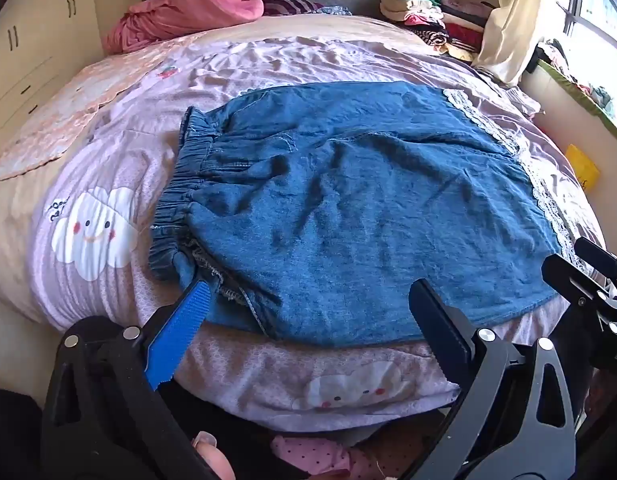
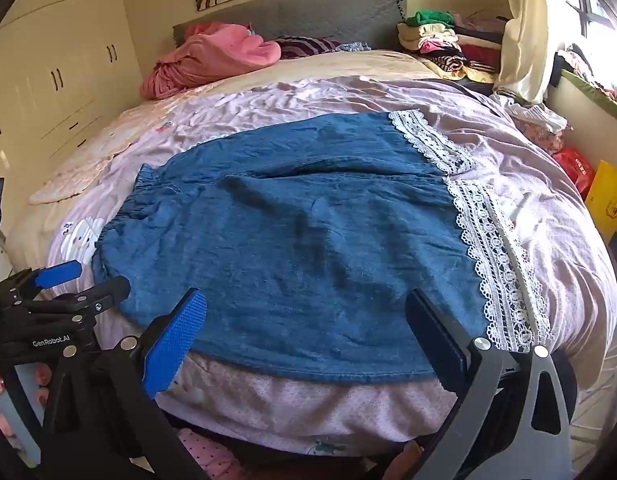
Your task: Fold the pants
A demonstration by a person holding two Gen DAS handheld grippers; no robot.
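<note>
1. While both tools hover at the near edge of the bed, the left gripper has its jaws spread fully wide, nothing between them; its blue pad finger sits just over the near waistband corner of the pants, contact unclear.
2. Right gripper is likewise wide open and holds nothing; it hangs over the near hem side of the pants, one blue finger left, a dark finger right.
3. Each wrist view catches the other tool at its frame edge (right gripper at far right, left gripper at far left).
4. Blue denim pants lie flat across the lilac bed cover, elastic waistband to the left, white lace trim on the leg ends to the right; cloth is lightly wrinkled.
5. White cloud print on the cover sits just left of the waistband.
6. Farther back: crumpled pink blanket near the grey headboard, stacked clothes pile at the far right corner.
7. Cream wardrobe along the left wall, window at right.
</note>
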